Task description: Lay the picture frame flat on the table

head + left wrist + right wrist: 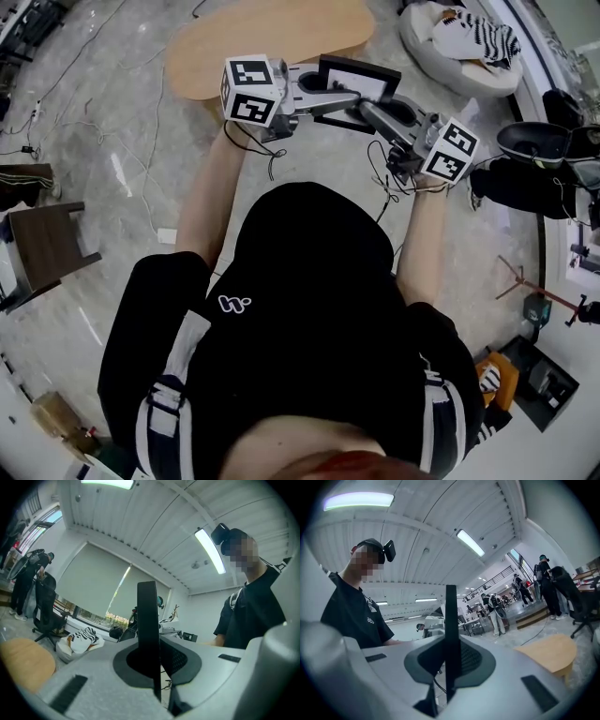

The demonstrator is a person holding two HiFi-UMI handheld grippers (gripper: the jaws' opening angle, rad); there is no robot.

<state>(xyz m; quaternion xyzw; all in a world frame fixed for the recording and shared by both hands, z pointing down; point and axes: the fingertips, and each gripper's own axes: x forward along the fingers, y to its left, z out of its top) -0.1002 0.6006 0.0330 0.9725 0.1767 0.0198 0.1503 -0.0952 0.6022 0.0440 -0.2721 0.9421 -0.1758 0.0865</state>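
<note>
In the head view the picture frame (pixel 367 79), black with a white inside, hangs in the air in front of me, just past the near edge of the oval wooden table (pixel 272 42). My left gripper (pixel 349 101) comes in from the left and is shut on the frame's lower edge. From the right, my right gripper (pixel 373 116) is shut on it too. In the left gripper view the frame (pixel 147 620) stands edge-on as a black bar clamped between the jaws of the left gripper (pixel 155 662). The right gripper view shows the frame (pixel 450 620) likewise pinched by the right gripper (pixel 449 662).
A white beanbag (pixel 441 49) holding a striped cloth lies at the far right. A dark wooden stool (pixel 47 246) stands at the left, and cables run over the marble floor (pixel 112 141). A black office chair (pixel 544 141) is at the right. Several people (pixel 546 585) stand far off.
</note>
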